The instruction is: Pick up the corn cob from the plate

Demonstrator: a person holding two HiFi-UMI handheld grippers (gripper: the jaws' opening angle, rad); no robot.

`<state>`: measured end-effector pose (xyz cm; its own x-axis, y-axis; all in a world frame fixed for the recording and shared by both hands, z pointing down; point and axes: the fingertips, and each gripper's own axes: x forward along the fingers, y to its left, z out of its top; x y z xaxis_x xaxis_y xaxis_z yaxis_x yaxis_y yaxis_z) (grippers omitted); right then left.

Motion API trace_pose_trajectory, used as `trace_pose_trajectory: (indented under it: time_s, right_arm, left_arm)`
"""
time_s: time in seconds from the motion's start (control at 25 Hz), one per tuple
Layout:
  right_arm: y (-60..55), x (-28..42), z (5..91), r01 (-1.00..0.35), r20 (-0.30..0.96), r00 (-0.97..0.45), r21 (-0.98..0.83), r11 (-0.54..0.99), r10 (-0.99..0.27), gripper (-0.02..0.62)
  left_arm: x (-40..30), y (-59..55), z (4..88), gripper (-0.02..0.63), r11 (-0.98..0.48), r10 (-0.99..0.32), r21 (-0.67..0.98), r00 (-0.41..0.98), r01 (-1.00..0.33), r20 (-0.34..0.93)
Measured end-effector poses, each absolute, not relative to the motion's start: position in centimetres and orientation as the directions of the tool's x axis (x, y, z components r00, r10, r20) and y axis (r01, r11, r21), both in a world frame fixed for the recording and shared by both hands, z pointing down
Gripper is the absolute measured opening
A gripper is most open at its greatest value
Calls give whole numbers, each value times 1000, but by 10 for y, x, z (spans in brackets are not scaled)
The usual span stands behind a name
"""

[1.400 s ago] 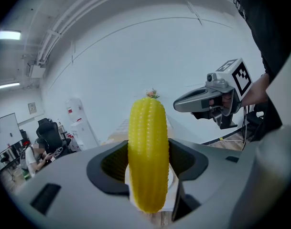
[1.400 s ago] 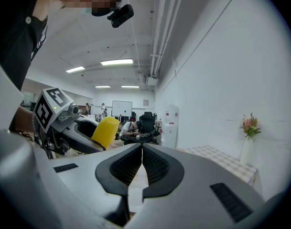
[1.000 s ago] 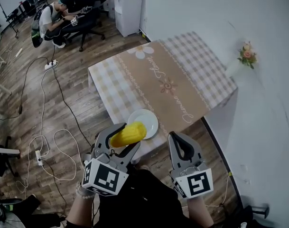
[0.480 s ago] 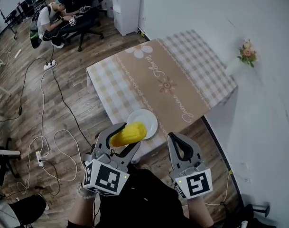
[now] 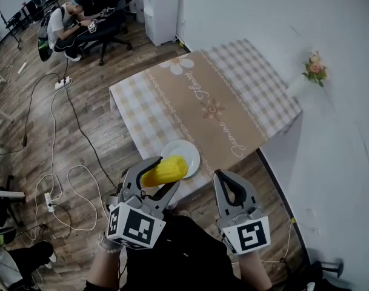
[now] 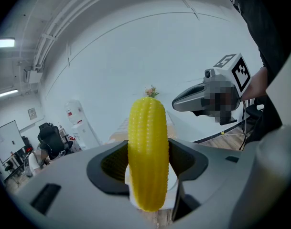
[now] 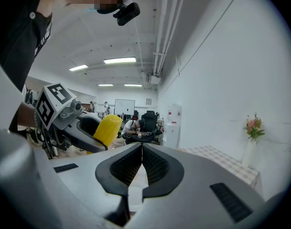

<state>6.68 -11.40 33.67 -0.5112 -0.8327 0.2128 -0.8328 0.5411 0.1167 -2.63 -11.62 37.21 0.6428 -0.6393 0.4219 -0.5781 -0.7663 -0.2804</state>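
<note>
Left gripper (image 5: 162, 173): your jaws are clamped on the corn cob (image 5: 165, 170), one pad on each side at mid-length. In the left gripper view the cob (image 6: 147, 151) stands across the jaws and sticks out above and below them. It is held in the air off the plate (image 5: 193, 148), over the table's near edge.

Right gripper (image 5: 228, 182): jaws pressed together with nothing between them, confirmed in the right gripper view (image 7: 142, 149).

Surface: the white plate sits at the near edge of the table (image 5: 257, 90), which is covered by a checked cloth with a tan runner bearing flower prints and script. Nothing else is seen on the cloth.

Room: white wall to your right, with a small bunch of flowers (image 5: 315, 67) against it. The floor is wood plank, with cables (image 5: 57, 180) trailing across it at left. A person (image 5: 66, 20) sits in an office chair at the far left, near a white cabinet (image 5: 163, 8).

Pose: you hold both grippers low and close to your body, side by side but apart. The marker cubes face you and the jaws point toward the table.
</note>
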Motion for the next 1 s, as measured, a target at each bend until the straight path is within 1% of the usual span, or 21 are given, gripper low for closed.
trace_pose_trajectory:
  time_s: [1.0]
  right_arm:
    - [-111, 66, 335, -831, 219, -504, 141, 538, -835, 41]
  left_arm:
    - [-26, -116, 379, 258, -783, -620, -295, 648, -548, 443]
